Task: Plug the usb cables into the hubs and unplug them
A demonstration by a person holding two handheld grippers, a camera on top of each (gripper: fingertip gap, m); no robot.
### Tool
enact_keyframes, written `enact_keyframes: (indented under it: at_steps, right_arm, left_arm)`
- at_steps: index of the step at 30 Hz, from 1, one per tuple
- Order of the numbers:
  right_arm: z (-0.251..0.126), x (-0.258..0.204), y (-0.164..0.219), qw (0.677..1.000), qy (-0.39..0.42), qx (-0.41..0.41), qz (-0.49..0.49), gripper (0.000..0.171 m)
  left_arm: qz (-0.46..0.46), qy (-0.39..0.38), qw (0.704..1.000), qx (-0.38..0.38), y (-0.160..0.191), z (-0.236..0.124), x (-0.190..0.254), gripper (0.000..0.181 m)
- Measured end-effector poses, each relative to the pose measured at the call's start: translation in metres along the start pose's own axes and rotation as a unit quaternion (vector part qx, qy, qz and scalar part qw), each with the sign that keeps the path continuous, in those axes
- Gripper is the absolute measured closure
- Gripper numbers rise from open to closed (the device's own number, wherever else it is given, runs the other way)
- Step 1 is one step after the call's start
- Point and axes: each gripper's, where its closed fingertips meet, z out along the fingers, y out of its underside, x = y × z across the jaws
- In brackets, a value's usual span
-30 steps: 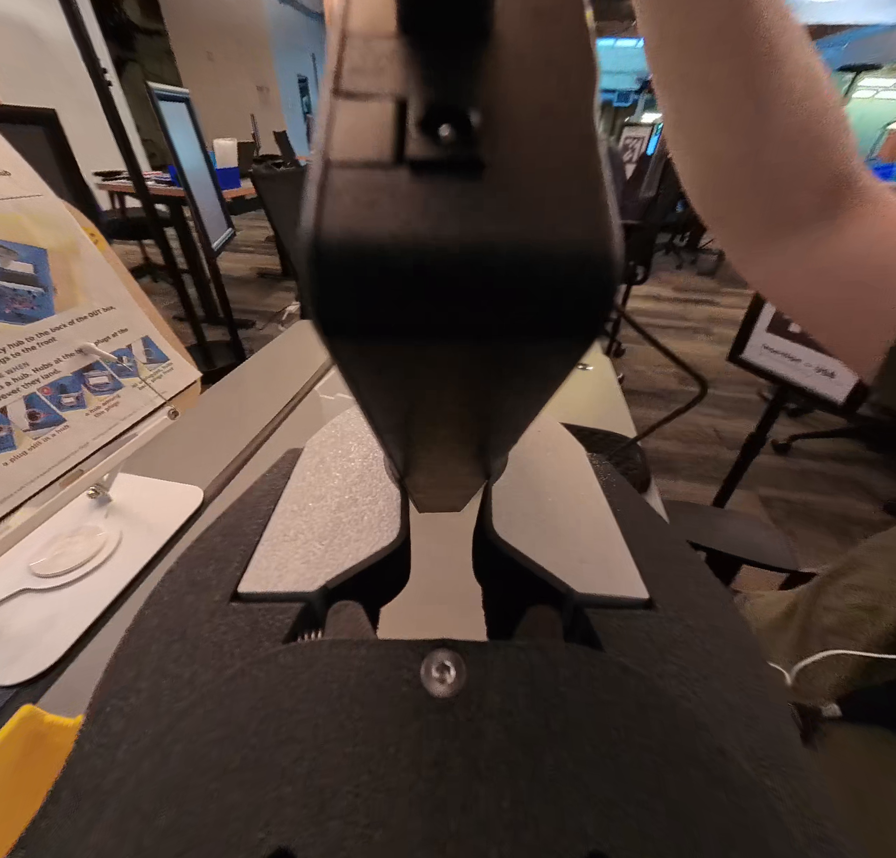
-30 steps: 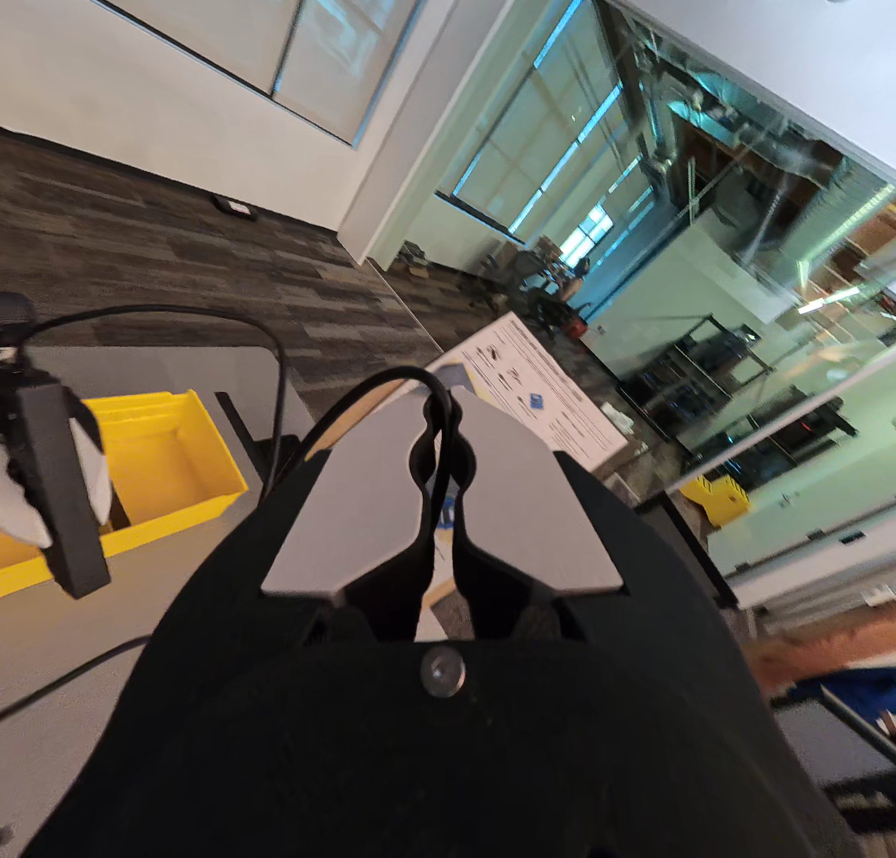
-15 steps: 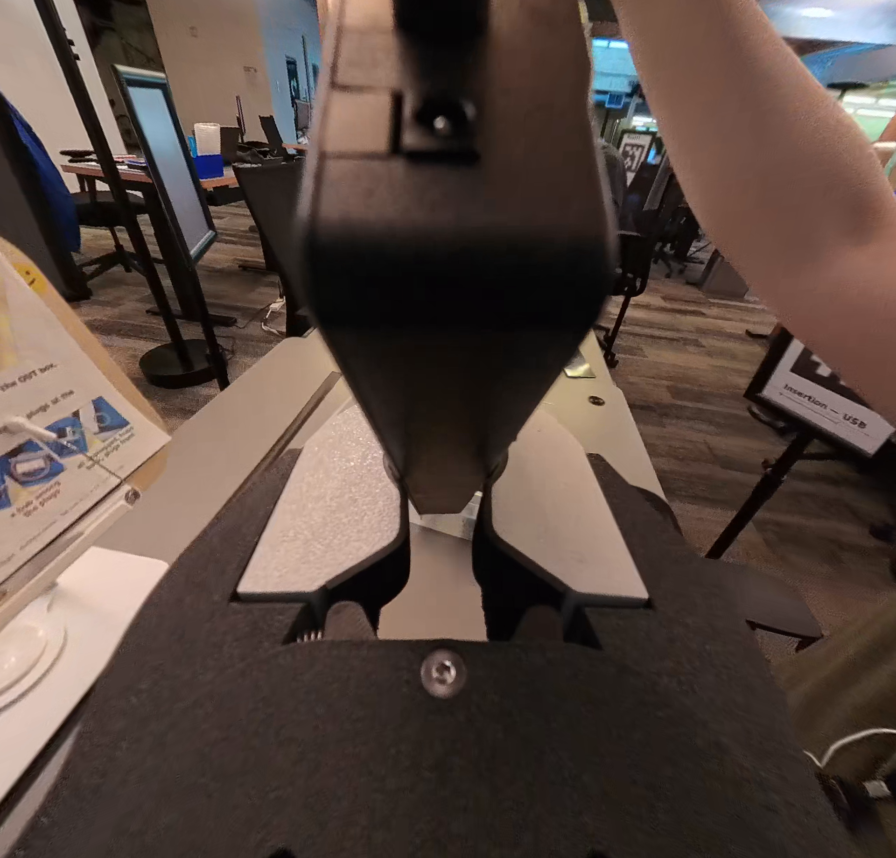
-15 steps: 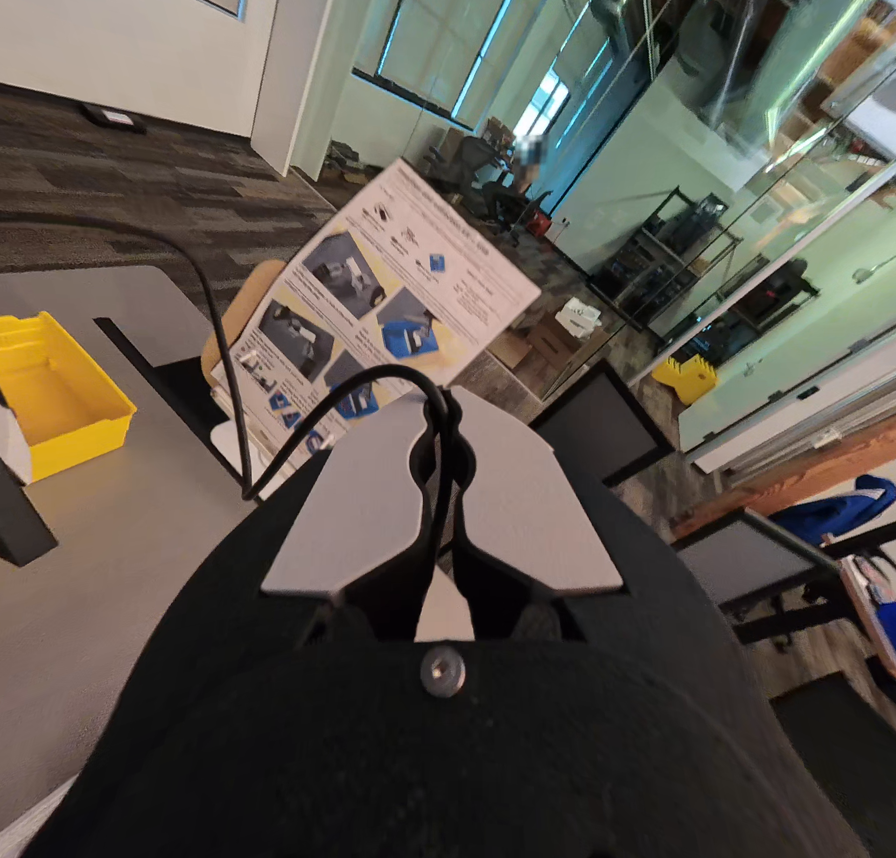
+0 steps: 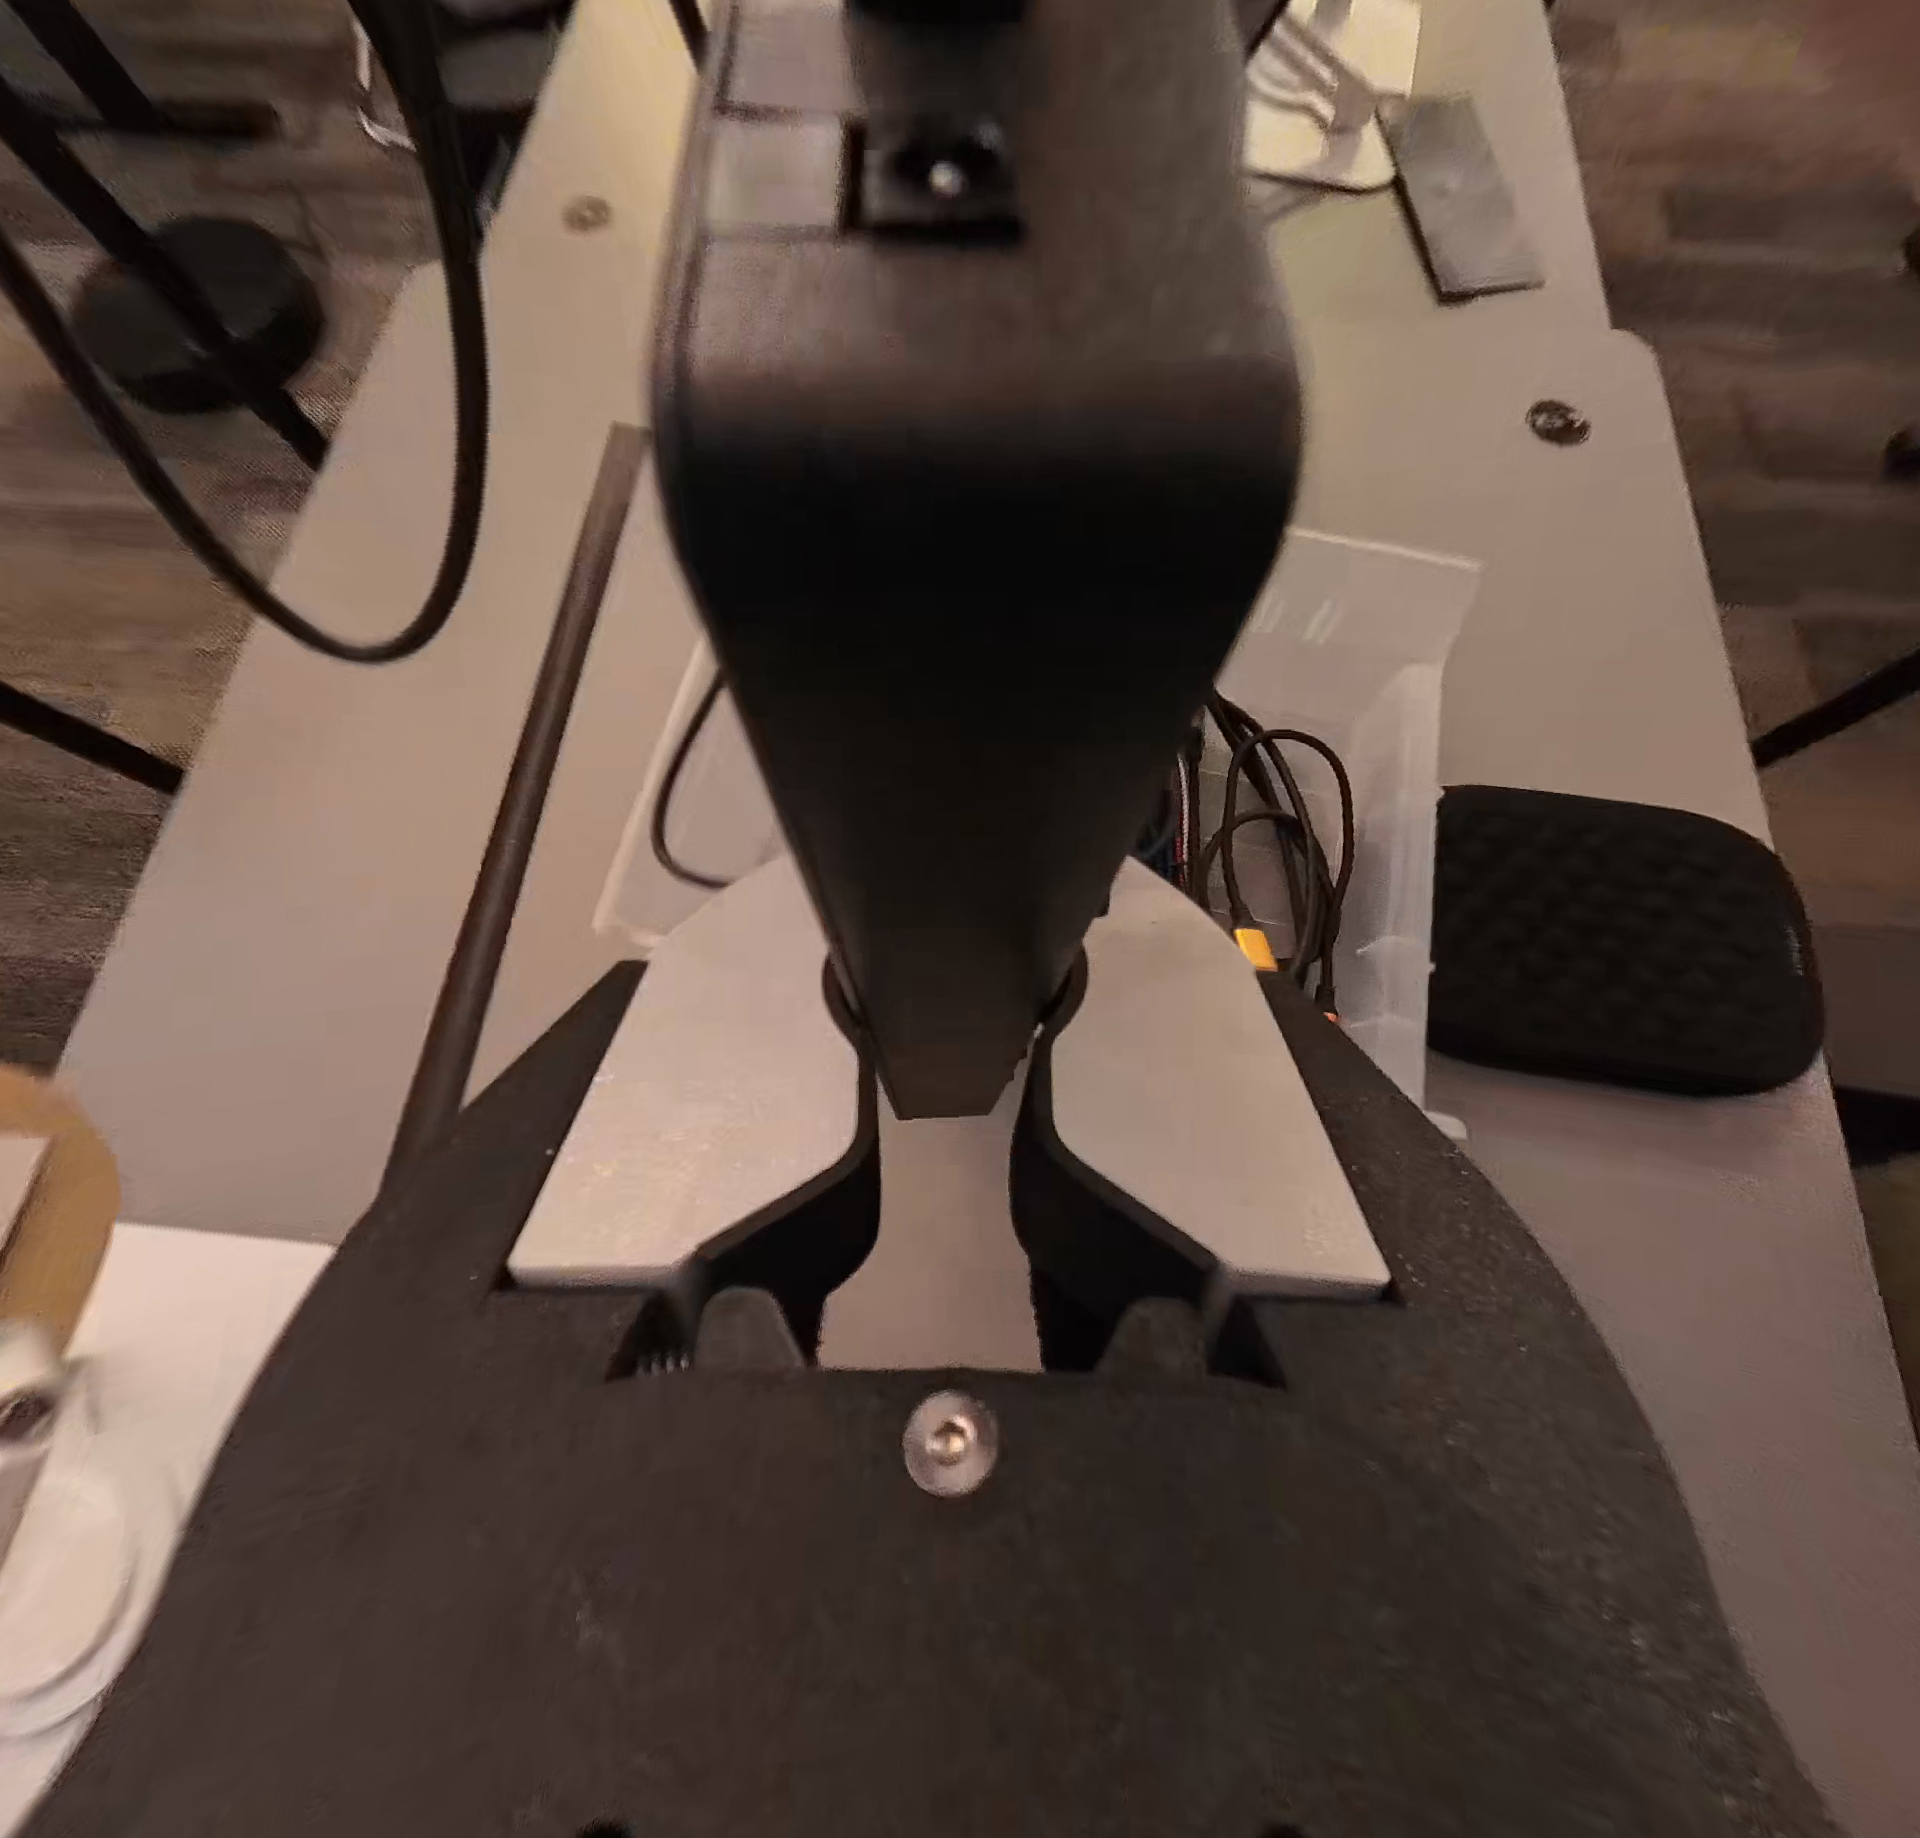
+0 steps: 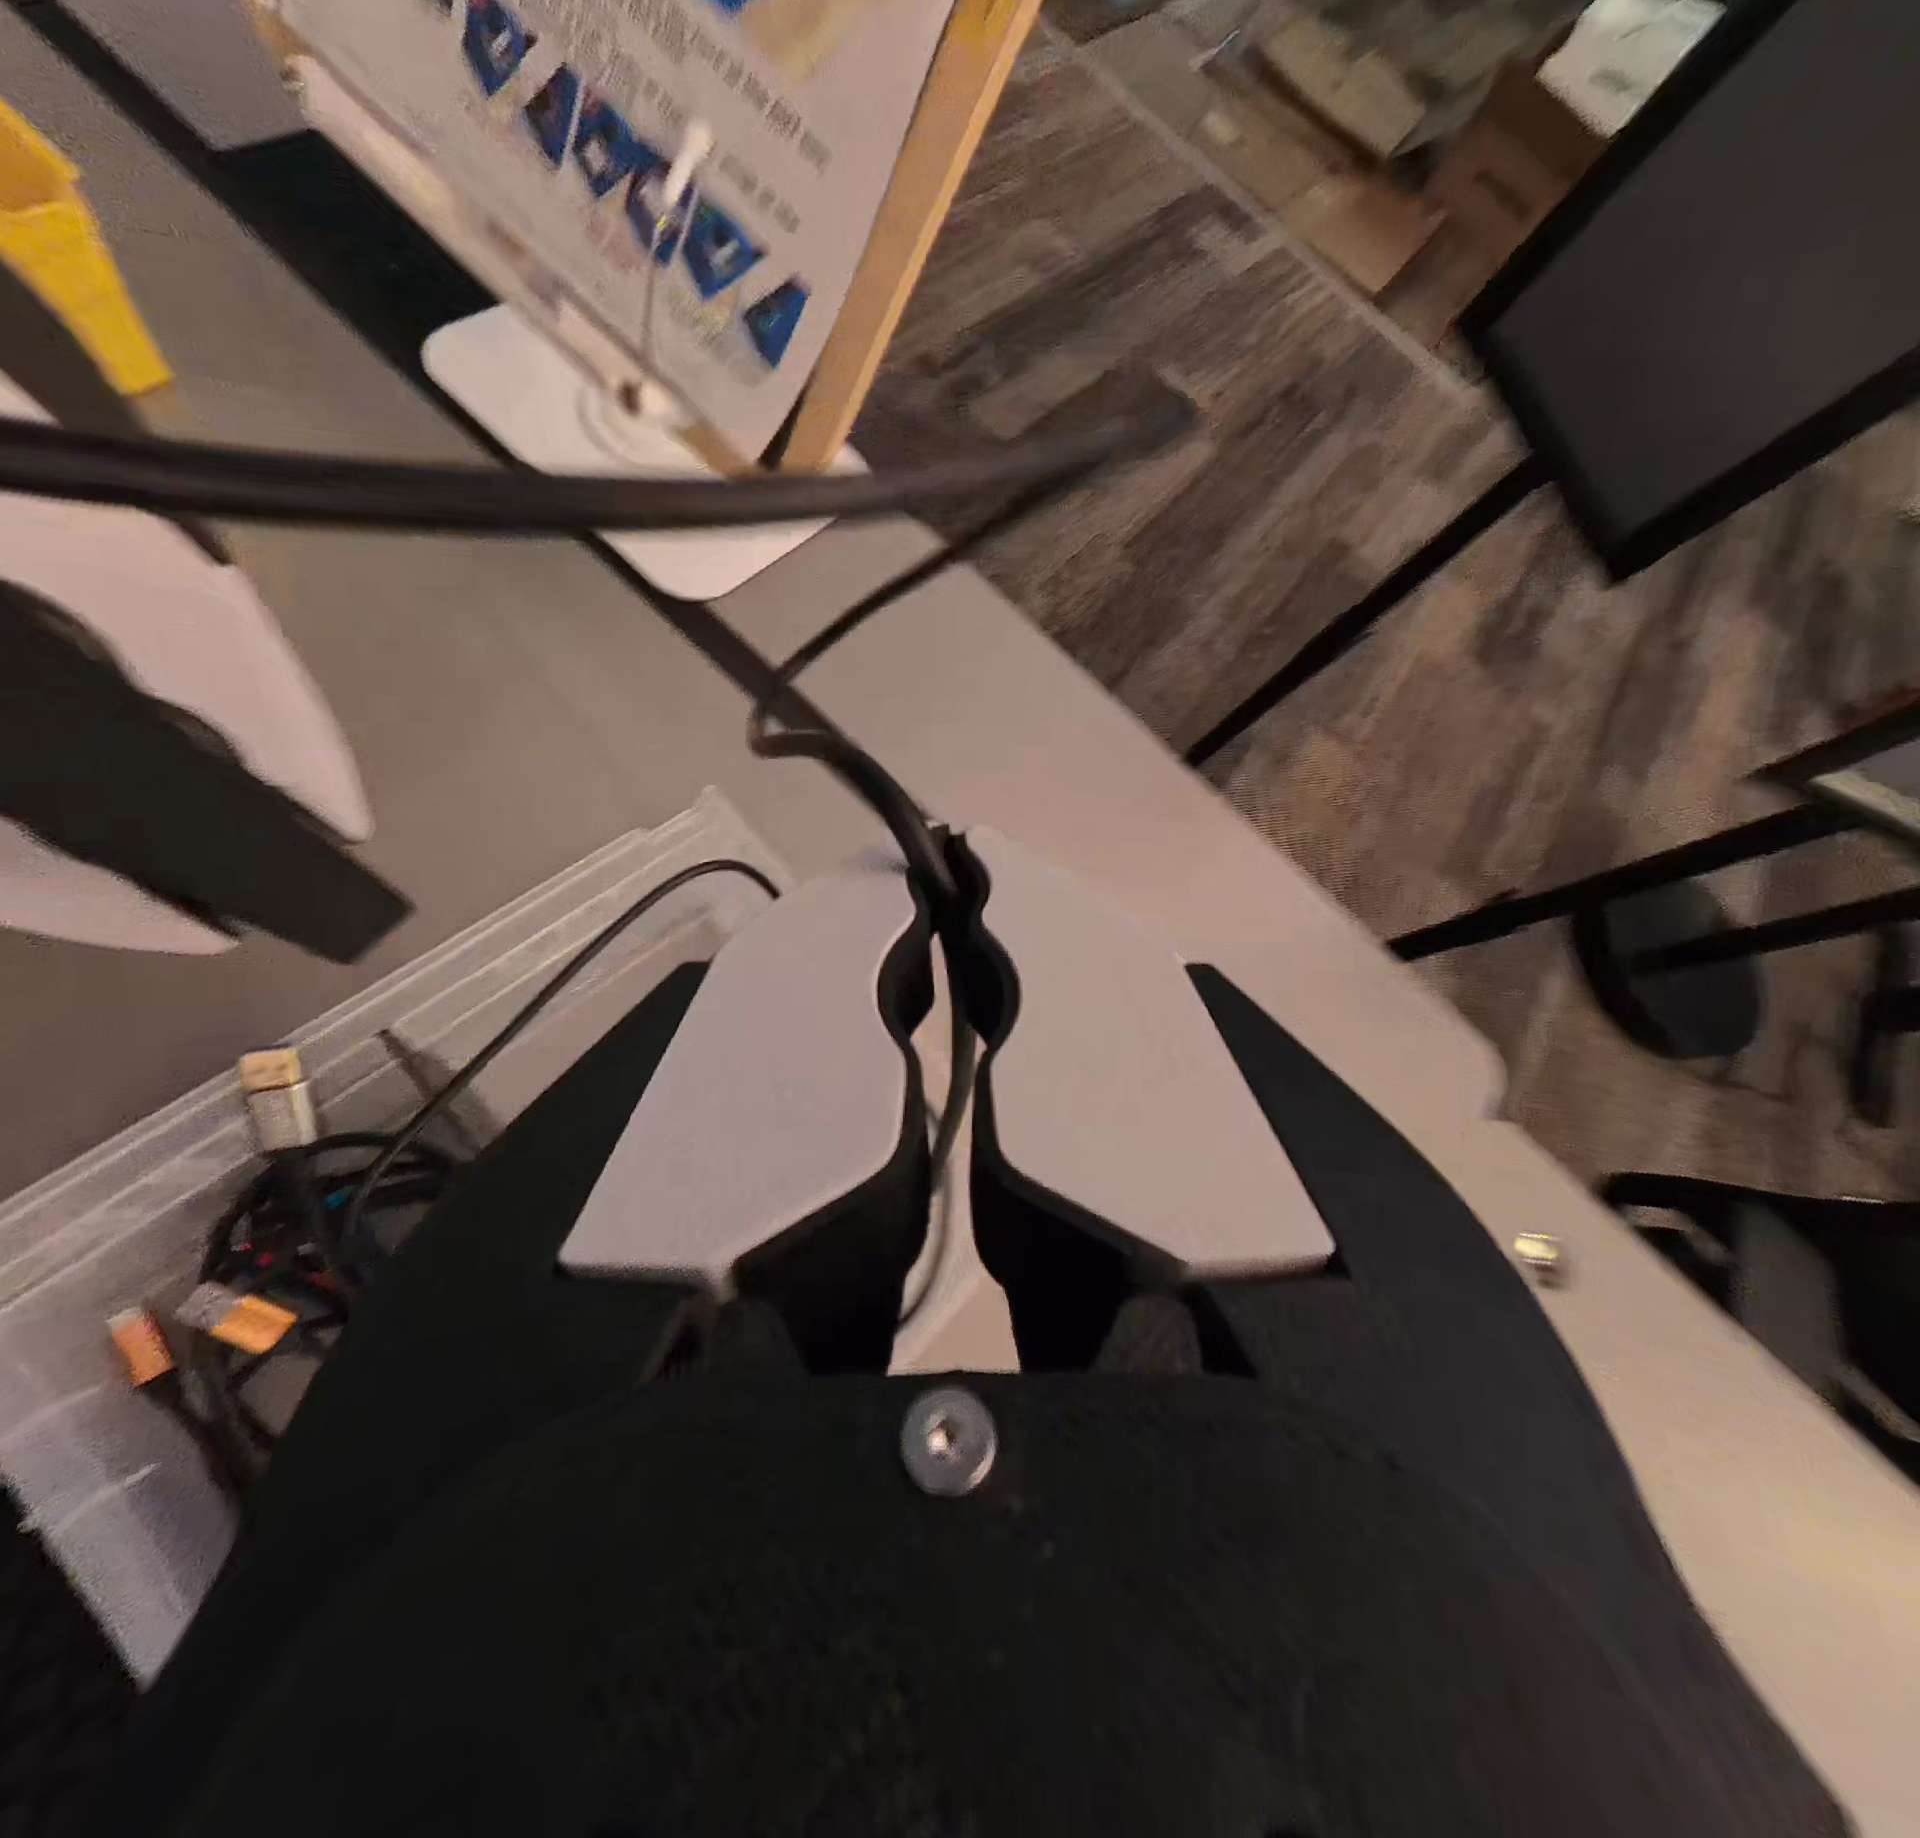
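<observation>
Two claws: left claw [image 5: 951, 999] clamps one black hub [image 5: 966, 500]; right claw [image 6: 951, 884] pinches one cable [image 6: 831, 739].

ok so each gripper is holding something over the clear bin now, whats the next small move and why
Probably lower the right gripper toward the clear bin and let go. It is shut on a black cable, no plug end shows near the hub held in the left gripper, and the bin with the other cables lies just below. Whether this cable is fully unplugged I cannot tell.
</observation>
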Motion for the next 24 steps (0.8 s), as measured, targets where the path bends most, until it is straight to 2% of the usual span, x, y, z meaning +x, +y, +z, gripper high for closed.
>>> enact_keyframes:
  at_steps: [3, 6, 7, 9, 11, 13, 16, 19, 20, 21, 24]
  right_arm:
    - [0.022, -0.032, 0.045, 0.990, -0.105, -0.002, 0.091, 0.171]
    - [0.034, -0.071, 0.082, 0.959, -0.225, -0.002, 0.171, 0.169]
    - [0.036, -0.077, 0.092, 0.954, -0.243, 0.002, 0.178, 0.168]
    - [0.034, -0.076, 0.100, 0.953, -0.244, 0.036, 0.173, 0.152]
    - [0.023, -0.073, 0.098, 0.956, -0.238, 0.086, 0.145, 0.143]
    - [0.006, -0.071, 0.083, 0.956, -0.230, 0.148, 0.106, 0.127]
    - [-0.018, -0.074, 0.053, 0.948, -0.220, 0.224, 0.050, 0.121]
    - [-0.017, -0.076, 0.039, 0.951, -0.214, 0.222, 0.037, 0.121]
    - [-0.015, -0.078, 0.038, 0.951, -0.219, 0.217, 0.034, 0.127]
    - [-0.015, -0.081, 0.037, 0.949, -0.232, 0.212, 0.027, 0.142]
    - [-0.010, -0.086, 0.039, 0.943, -0.264, 0.198, 0.043, 0.144]
  left_arm:
    - [0.002, 0.012, 0.999, -0.030, 0.006, 0.035, -0.003, 0.156]
    - [0.016, 0.019, 0.998, -0.059, 0.017, 0.060, -0.006, 0.156]
    - [0.019, 0.015, 0.998, -0.065, 0.020, 0.067, -0.008, 0.156]
    - [0.024, 0.020, 0.997, -0.070, 0.024, 0.077, -0.008, 0.156]
    - [0.020, 0.030, 0.997, -0.065, 0.025, 0.085, -0.006, 0.156]
    - [0.020, 0.038, 0.998, -0.054, 0.024, 0.090, -0.005, 0.156]
    - [0.019, 0.056, 0.997, -0.043, 0.023, 0.095, -0.004, 0.156]
    - [0.020, 0.075, 0.996, -0.035, 0.022, 0.098, -0.001, 0.156]
    - [0.022, 0.080, 0.996, -0.037, 0.022, 0.099, 0.001, 0.156]
    - [0.025, 0.082, 0.995, -0.040, 0.024, 0.100, 0.001, 0.156]
    - [0.041, 0.080, 0.995, -0.045, 0.032, 0.099, 0.000, 0.155]
